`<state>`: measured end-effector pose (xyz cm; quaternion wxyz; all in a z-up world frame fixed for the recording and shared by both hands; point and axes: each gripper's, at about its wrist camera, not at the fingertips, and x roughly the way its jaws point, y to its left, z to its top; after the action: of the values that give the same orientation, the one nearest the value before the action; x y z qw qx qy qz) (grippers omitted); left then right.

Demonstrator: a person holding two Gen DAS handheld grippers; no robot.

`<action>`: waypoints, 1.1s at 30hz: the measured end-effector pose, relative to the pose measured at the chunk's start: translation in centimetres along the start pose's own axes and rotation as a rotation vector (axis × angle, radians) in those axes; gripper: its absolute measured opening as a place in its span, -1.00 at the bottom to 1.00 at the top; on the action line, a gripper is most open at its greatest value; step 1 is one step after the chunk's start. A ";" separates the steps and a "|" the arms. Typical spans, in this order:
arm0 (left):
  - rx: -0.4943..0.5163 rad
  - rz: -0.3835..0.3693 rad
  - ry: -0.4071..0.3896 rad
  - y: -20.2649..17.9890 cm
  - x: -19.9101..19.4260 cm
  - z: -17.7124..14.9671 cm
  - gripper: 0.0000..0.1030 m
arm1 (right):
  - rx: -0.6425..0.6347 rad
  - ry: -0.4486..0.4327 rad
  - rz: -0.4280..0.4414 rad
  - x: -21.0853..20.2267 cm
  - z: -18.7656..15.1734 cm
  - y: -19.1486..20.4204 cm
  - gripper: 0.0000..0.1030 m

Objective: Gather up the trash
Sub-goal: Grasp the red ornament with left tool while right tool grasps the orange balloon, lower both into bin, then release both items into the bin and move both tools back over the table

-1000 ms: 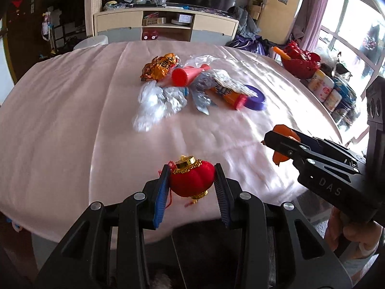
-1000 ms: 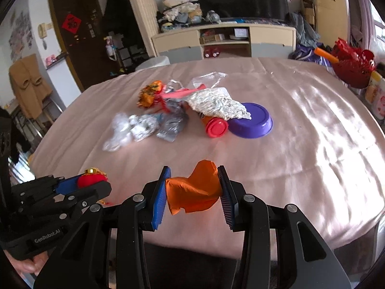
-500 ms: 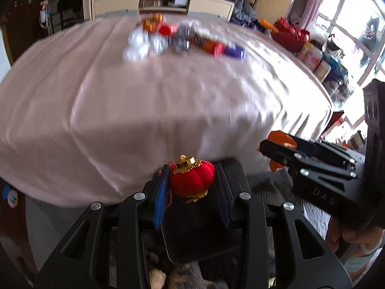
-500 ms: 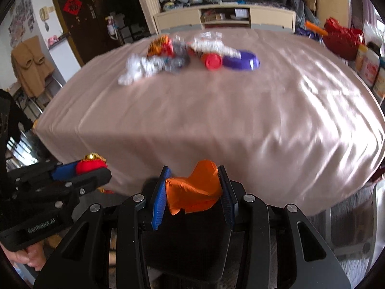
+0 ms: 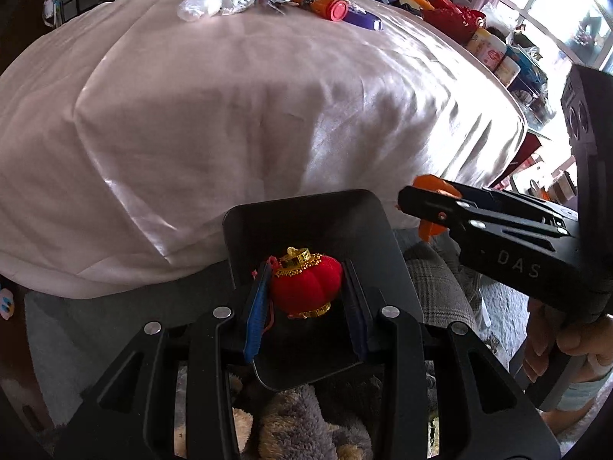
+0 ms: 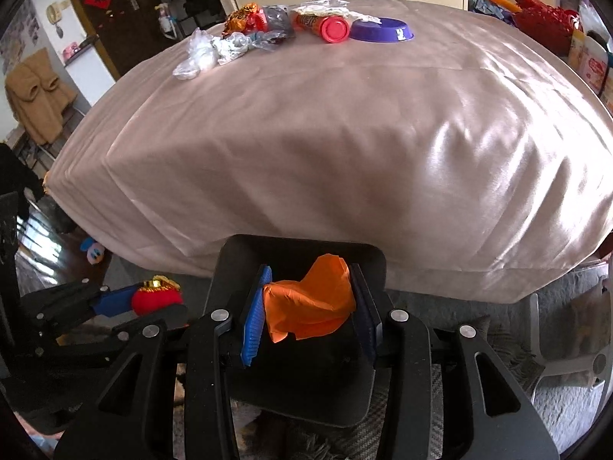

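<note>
A small red velvet lantern ornament with gold trim is being gripped by the left tongs over a black plastic bin at six o'clock below the bench. A crumpled orange plastic wrapper, judged light and soft, is being held across its middle by the right tongs, whose jaws have just been opening slightly.

L gripper & R gripper both tilted down, jaws partly closed; R's apparently just widened slightly.
</note>
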<state>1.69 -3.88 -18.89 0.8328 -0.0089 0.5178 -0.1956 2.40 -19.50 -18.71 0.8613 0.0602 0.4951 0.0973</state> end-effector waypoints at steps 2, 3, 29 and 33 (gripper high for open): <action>0.006 -0.004 0.008 -0.2 0.2 0.0 -0.29 | 0.003 0.000 -0.001 0.1 0.2 0.0 -0.08; 0.011 -0.002 0.011 -0.3 0.3 0.0 -0.25 | 0.003 0.000 -0.006 0.1 0.3 0.0 0.01; -0.093 0.129 -0.164 3.9 -5.8 5.3 0.39 | 0.034 -0.133 -0.068 -2.3 5.6 -3.5 0.17; -0.072 0.157 -0.203 4.8 -7.0 7.6 0.45 | 0.010 -0.161 -0.061 -2.0 8.0 -3.2 0.17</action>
<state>7.04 1.51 -10.40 0.8927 -0.0180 0.4368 -0.1090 8.67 -23.10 -13.66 0.9006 0.0569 0.4263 0.0635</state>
